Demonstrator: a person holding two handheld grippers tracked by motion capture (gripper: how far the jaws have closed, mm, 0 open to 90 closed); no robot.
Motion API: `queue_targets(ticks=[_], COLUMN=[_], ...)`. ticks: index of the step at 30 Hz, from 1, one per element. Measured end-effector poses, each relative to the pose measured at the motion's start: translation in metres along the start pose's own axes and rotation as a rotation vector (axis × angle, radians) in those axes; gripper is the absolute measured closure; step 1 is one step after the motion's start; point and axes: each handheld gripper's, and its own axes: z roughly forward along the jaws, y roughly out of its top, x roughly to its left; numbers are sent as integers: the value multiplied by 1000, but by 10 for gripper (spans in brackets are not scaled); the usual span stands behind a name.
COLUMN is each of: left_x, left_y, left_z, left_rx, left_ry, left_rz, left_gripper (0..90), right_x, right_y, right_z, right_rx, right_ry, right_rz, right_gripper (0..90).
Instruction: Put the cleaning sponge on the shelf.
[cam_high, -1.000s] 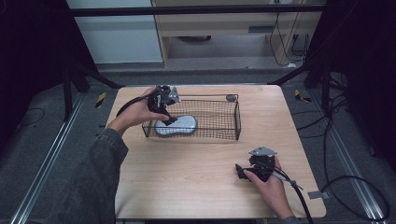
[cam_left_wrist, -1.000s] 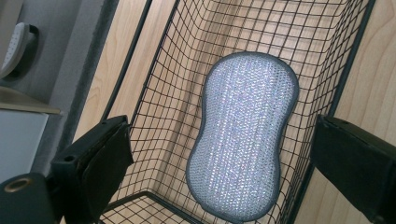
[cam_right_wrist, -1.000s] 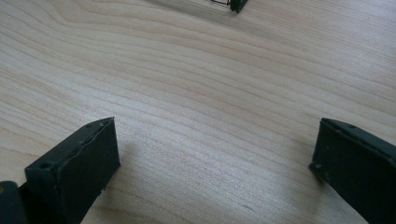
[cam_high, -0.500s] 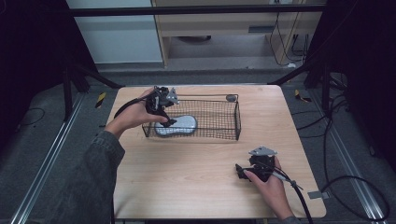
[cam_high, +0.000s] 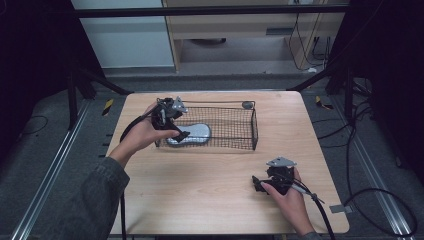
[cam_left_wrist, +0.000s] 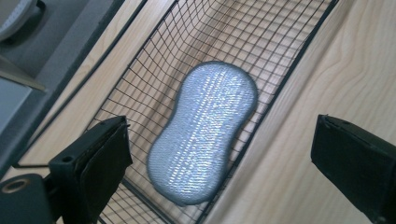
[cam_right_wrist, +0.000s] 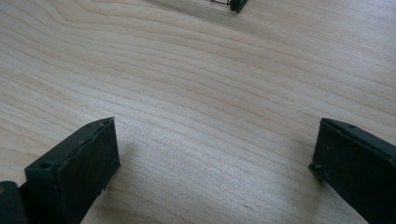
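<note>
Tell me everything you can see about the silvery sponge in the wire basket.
The sponge is a peanut-shaped pad, pinched at the waist, with a glittery silver-grey woven cover and a darker edge. It lies flat on the floor of the black wire basket, at its left end, close by the near wall. The open left gripper hovers above it without touching.

Quick count from my end: one wire basket (cam_high: 235, 125) on the table (cam_high: 200, 185), and I'll use that as the reference. Inside it, at its left end, one silvery-grey sponge pad (cam_left_wrist: 203, 130), just the one. Two grippers total: left gripper (cam_high: 175, 131) over the basket's left end, right gripper (cam_high: 260, 183) well off from the basket's near right corner. Two hands on them, one each. One small round dark thing (cam_high: 247, 104) by the basket's far right corner.
</note>
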Motion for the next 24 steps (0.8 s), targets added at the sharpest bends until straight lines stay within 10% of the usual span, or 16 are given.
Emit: queue_targets(ticks=[24], left_x=[-53], left_y=[-75], left_z=[-20], left_rx=[-55], left_ry=[71], left_rz=[-251], left_gripper=[45], right_x=[0], right_y=[0], right_z=[0], right_rx=[1], right_ry=[-1], right_rz=[1], right_gripper=[7])
